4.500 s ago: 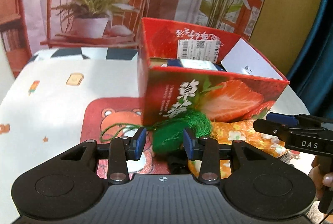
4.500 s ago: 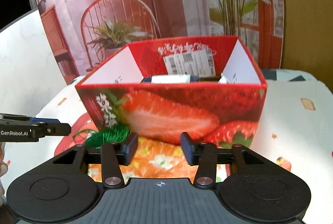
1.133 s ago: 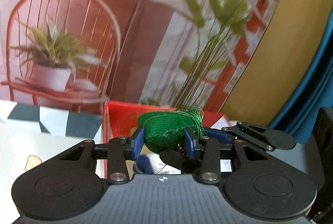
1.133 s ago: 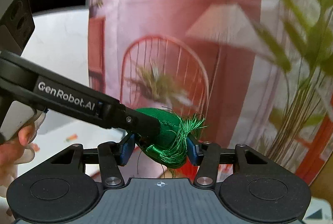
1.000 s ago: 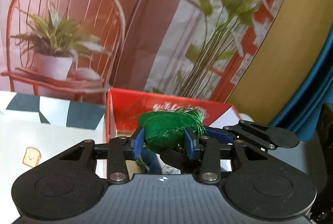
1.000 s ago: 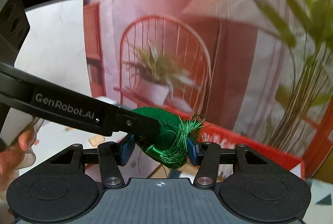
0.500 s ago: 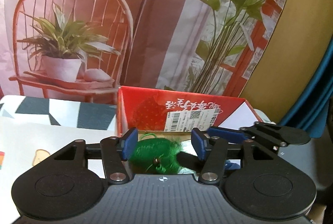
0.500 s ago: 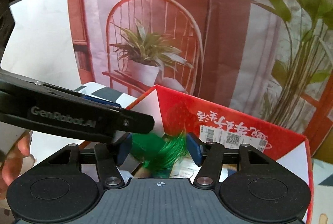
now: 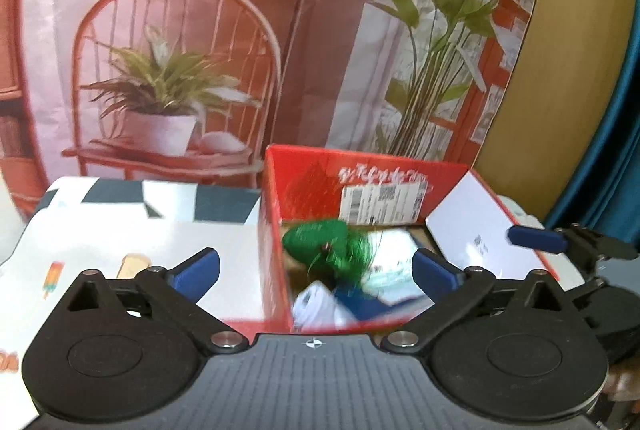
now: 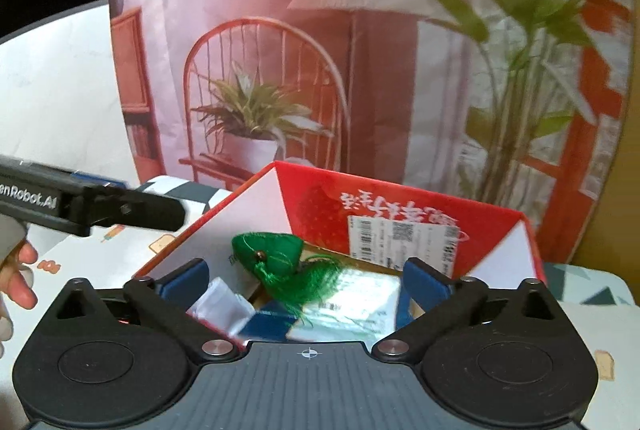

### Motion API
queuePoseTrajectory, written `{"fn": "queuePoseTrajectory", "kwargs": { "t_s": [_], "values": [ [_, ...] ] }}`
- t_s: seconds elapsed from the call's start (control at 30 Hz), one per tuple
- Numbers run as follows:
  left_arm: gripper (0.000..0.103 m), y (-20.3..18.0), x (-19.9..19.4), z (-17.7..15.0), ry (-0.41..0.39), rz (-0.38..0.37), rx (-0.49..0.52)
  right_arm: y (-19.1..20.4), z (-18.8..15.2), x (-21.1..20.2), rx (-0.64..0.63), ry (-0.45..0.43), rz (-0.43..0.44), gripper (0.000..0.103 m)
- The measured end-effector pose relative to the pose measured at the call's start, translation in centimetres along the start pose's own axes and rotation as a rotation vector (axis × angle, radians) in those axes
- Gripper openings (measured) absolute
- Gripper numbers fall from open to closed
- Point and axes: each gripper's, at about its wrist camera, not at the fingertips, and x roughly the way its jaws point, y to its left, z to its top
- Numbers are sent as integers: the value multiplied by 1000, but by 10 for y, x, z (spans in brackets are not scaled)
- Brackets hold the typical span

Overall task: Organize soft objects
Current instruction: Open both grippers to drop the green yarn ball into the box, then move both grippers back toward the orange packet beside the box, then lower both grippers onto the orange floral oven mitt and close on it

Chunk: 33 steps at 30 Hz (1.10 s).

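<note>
Materials ahead of my claws

Between the spread fingers of my left claw point(image 9: 316, 266), matt black plastic with blue pads, I see a green thread pouch point(image 9: 320, 240), silky and fringed, in a glossy printed cardboard box point(image 9: 272, 230); beside it lies a smooth printed table cover point(image 9: 120, 230).

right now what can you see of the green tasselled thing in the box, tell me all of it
The green pouch looks like soft woven fabric, plump and rounded, with a small dark bead on its side and a loose shiny thread tassel trailing toward the camera. It sits inside the red strawberry box, apparently resting on the packets there, near the left wall. Neither gripper touches it; both are open.
</note>
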Motion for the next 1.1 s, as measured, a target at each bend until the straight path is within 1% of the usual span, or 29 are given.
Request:
{"fn": "queuePoseTrajectory", "kwargs": {
  "t_s": [0.2,0.33,0.47,0.6,0.67,0.73,0.83,0.97,1.03,1.1],
  "values": [
    [103,-6,-23,-35,5,47,12,-6,-30,-41,75,-59,-20,103],
    [103,-15,-35,-59,17,61,30,-3,-55,-64,64,-88,-53,103],
    [103,-22,-40,-80,28,61,37,-6,-78,-81,66,-85,-72,103],
    [103,-26,-35,-97,68,51,13,-7,-103,-87,61,-49,-98,103],
    [103,-28,-30,-104,101,52,15,-7,-113,-84,53,-19,-126,103],
    [103,-30,-27,-109,118,60,25,-10,-122,-82,69,2,-150,103],
    [103,-31,-25,-113,125,75,34,-14,-130,-76,86,35,-171,103],
    [103,-29,-23,-116,129,106,27,-13,-142,-64,56,99,-183,103],
    [103,-26,-23,-117,132,106,19,-9,-149,-57,30,126,-186,103],
    [103,-25,-21,-118,137,100,10,-6,-156,-54,17,134,-183,103]
  ]
}}
